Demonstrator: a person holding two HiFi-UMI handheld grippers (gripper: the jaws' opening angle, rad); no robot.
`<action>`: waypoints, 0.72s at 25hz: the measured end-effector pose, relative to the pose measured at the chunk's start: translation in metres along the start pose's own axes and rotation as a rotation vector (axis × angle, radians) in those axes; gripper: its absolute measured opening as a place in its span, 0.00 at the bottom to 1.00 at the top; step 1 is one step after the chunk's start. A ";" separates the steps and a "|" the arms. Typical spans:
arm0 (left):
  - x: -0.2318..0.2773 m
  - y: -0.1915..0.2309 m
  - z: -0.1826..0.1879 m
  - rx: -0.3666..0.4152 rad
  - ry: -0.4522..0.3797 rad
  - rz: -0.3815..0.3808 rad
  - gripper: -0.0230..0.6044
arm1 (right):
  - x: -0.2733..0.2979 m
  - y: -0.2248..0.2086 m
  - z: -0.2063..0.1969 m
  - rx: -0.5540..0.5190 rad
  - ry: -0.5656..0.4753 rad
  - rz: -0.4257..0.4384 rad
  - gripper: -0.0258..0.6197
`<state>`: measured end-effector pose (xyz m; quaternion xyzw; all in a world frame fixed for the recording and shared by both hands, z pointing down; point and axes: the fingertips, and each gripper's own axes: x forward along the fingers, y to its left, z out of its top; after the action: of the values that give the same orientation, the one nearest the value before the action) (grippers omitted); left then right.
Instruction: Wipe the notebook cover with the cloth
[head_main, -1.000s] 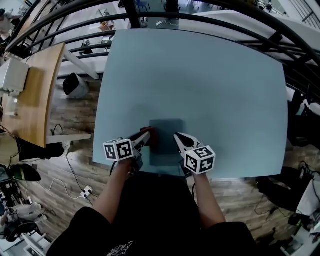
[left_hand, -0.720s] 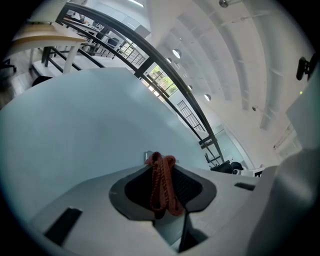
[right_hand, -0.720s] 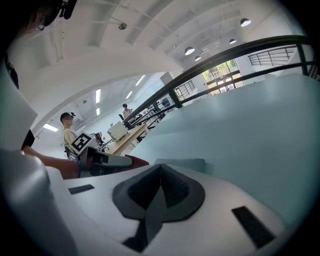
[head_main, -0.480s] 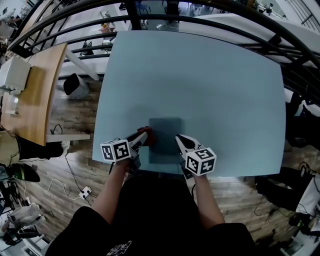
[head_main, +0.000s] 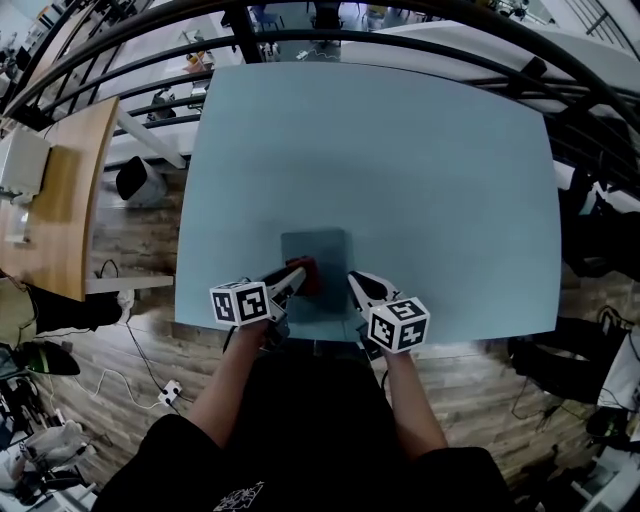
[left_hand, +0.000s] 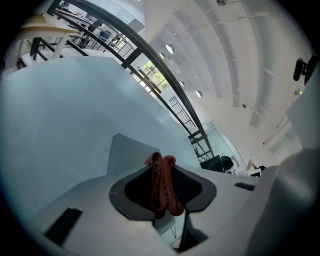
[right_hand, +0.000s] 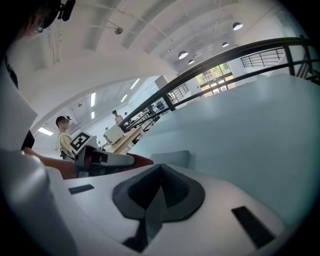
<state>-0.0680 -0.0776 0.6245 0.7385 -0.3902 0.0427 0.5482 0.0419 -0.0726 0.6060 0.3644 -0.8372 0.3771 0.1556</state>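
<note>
a red cloth (head_main: 310, 276) is pinched by the left gripper (head_main: 296, 274) over the notebook (head_main: 318, 250); the right gripper (head_main: 357, 284) is closed, empty. unpinned, the notebook may be dragged.

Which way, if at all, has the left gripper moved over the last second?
Yes, slightly right: left gripper and cloth were at the notebook's left edge, now further onto its cover.

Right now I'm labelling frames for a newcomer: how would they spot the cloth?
Start at the big pale blue table; near its front edge lies a grey-blue notebook. Over the notebook's left part, the left gripper pinches the cloth, the only reddish thing there.
</note>
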 end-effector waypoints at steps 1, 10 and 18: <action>0.004 -0.003 -0.003 0.002 0.008 -0.006 0.20 | -0.003 -0.001 -0.001 0.003 -0.002 -0.004 0.05; 0.036 -0.033 -0.025 0.015 0.080 -0.076 0.20 | -0.028 -0.017 -0.008 0.023 -0.021 -0.047 0.05; 0.061 -0.045 -0.038 -0.004 0.119 -0.104 0.20 | -0.038 -0.030 -0.014 0.047 -0.031 -0.072 0.05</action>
<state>0.0158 -0.0735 0.6341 0.7529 -0.3179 0.0572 0.5735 0.0897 -0.0565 0.6107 0.4035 -0.8168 0.3850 0.1477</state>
